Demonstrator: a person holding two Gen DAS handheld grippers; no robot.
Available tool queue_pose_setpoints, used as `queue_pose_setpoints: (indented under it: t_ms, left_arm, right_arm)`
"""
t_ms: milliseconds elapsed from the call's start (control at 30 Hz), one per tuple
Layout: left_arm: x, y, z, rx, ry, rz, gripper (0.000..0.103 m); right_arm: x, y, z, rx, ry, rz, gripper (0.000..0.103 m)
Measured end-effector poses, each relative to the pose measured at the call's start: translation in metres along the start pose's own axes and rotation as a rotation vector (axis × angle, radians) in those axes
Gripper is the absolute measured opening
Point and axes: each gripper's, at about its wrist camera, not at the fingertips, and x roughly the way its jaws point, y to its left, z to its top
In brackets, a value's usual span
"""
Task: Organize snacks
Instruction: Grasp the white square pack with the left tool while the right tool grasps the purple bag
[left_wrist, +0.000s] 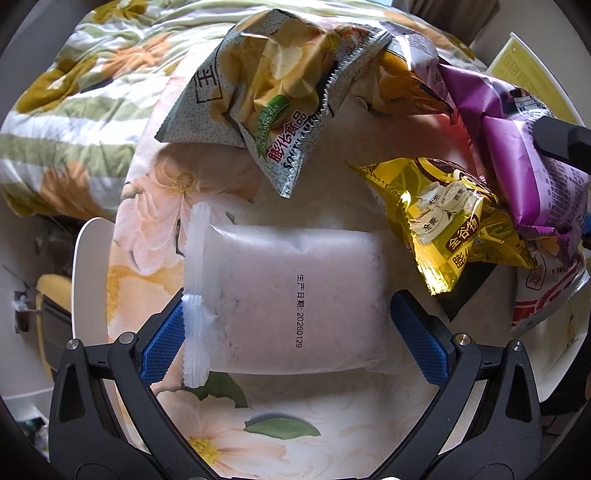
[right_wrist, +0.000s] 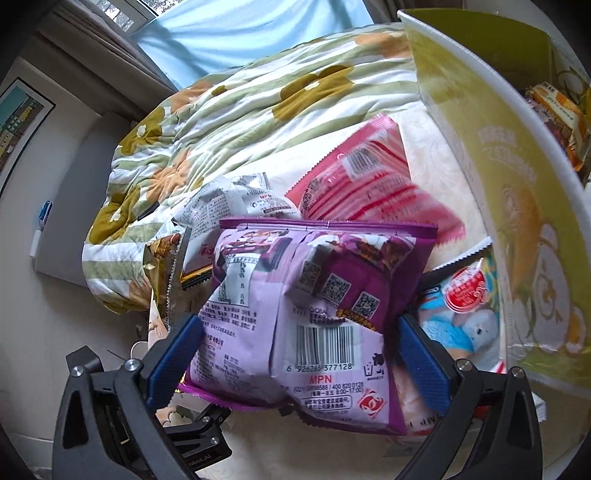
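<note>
A frosted white packet with a printed date lies crosswise between the blue pads of my left gripper. The left pad presses its crimped seal and the right pad meets its other end, so the gripper is shut on it. My right gripper is shut on a purple snack bag, barcode side toward the camera, raised over the pile. In the left wrist view that purple bag is at the right, with a black part of the right gripper on it.
A grey-green chips bag and a gold bag lie on the floral cloth. A pink packet and a blue packet lie beside a yellow-green box holding snacks. A flowered quilt is heaped behind.
</note>
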Motion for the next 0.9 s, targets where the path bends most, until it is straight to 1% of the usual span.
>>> queue_pose_setpoints:
  t_ms: [100, 167, 200, 233, 300, 333, 367, 433, 533, 767, 900]
  left_arm:
    - [-0.002, 0.001, -0.001, 0.007, -0.002, -0.017, 0.098]
    - [-0.005, 0.002, -0.002, 0.016, -0.010, -0.031, 0.093]
    - [-0.007, 0.002, -0.003, 0.024, -0.012, -0.036, 0.088]
    - [-0.007, 0.004, -0.002, 0.030, -0.015, -0.044, 0.083]
    - [-0.008, 0.003, -0.002, 0.037, -0.015, -0.049, 0.081]
    - [-0.009, 0.004, -0.002, 0.035, -0.014, -0.056, 0.080]
    - [-0.009, 0.004, -0.003, 0.031, -0.012, -0.063, 0.079]
    - [-0.011, 0.006, -0.002, 0.024, -0.012, -0.073, 0.076]
    - [-0.014, 0.008, -0.002, 0.020, -0.008, -0.082, 0.073]
    - [-0.019, 0.016, -0.009, -0.004, 0.007, -0.089, 0.072]
    - [-0.025, 0.022, -0.016, -0.021, 0.010, -0.090, 0.072]
  right_arm:
    - [0.000, 0.000, -0.001, -0.016, -0.002, 0.003, 0.103]
    - [-0.001, 0.000, -0.001, -0.028, -0.001, -0.001, 0.102]
    - [-0.001, -0.001, -0.002, -0.032, 0.000, -0.001, 0.102]
    - [-0.002, -0.001, -0.002, -0.038, 0.000, -0.003, 0.100]
    - [-0.001, 0.000, -0.003, -0.053, 0.002, -0.009, 0.096]
    - [-0.001, 0.001, -0.004, -0.059, 0.001, -0.011, 0.093]
    - [-0.001, 0.001, -0.004, -0.063, 0.000, -0.011, 0.087]
    - [-0.002, 0.002, -0.006, -0.073, 0.001, -0.012, 0.082]
    - [-0.004, 0.002, -0.006, -0.074, -0.004, -0.004, 0.077]
    - [-0.013, 0.002, -0.006, -0.078, -0.030, 0.009, 0.063]
    - [-0.017, 0.005, -0.007, -0.078, -0.039, 0.022, 0.058]
